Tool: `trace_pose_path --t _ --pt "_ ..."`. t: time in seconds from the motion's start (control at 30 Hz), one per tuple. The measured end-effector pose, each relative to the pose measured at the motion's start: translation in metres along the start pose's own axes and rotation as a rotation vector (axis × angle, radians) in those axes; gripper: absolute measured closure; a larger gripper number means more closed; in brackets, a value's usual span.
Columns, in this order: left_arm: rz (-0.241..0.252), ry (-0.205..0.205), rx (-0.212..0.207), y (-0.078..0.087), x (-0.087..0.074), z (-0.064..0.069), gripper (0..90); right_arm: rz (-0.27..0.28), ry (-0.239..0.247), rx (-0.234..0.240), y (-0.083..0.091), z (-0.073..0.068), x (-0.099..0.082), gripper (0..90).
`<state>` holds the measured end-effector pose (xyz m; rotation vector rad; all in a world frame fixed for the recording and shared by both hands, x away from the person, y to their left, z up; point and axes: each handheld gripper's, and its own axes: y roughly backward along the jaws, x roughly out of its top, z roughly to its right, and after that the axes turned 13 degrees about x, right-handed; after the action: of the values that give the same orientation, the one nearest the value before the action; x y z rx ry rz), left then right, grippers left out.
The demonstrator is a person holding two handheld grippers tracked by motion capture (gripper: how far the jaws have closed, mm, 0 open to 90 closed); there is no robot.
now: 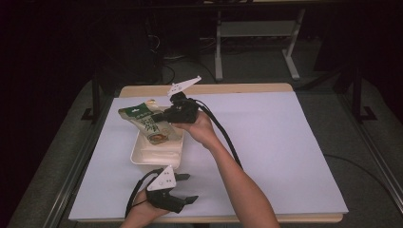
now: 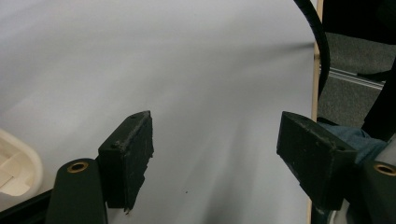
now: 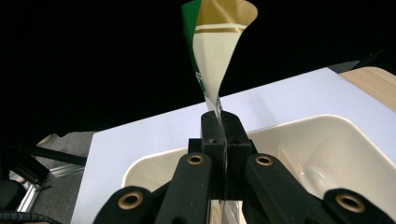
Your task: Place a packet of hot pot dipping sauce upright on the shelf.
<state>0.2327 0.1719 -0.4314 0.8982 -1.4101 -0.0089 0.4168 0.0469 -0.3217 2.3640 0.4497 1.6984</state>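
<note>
A green and cream snack pouch (image 1: 148,121) hangs above a white tray (image 1: 142,156) left of the table's middle. My right gripper (image 1: 164,115) is shut on the pouch's edge and holds it in the air. In the right gripper view the pouch (image 3: 217,42) rises edge-on from the closed jaws, with the tray (image 3: 327,154) below. My left gripper (image 1: 189,187) rests near the table's front edge, just in front of the tray, jaws open and empty. In the left gripper view (image 2: 215,149) the wide-apart jaws frame bare white table, and the tray's corner (image 2: 16,168) shows at the far left.
A white sheet (image 1: 285,142) covers the wooden table, with broad free room to the right. The right gripper's black cable (image 1: 223,133) trails along the forearm. Dark floor, a metal frame (image 1: 218,47) and cables lie beyond the far edge.
</note>
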Motion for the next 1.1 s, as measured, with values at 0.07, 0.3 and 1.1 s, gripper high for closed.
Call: trace_pose_path --t 0.07,0.3,1.1 --pt "0.000 0.000 0.001 0.000 0.000 0.000 26.6 0.001 -0.004 0.003 -0.001 0.001 -0.002 90.0" --pt "-0.007 -0.008 -0.004 -0.002 0.000 0.000 26.6 0.003 -0.019 0.011 -0.007 0.005 -0.013 90.0" --pt "-0.015 -0.016 -0.004 -0.004 -0.001 0.002 26.9 0.062 -0.096 0.022 -0.006 0.025 -0.056 89.8"
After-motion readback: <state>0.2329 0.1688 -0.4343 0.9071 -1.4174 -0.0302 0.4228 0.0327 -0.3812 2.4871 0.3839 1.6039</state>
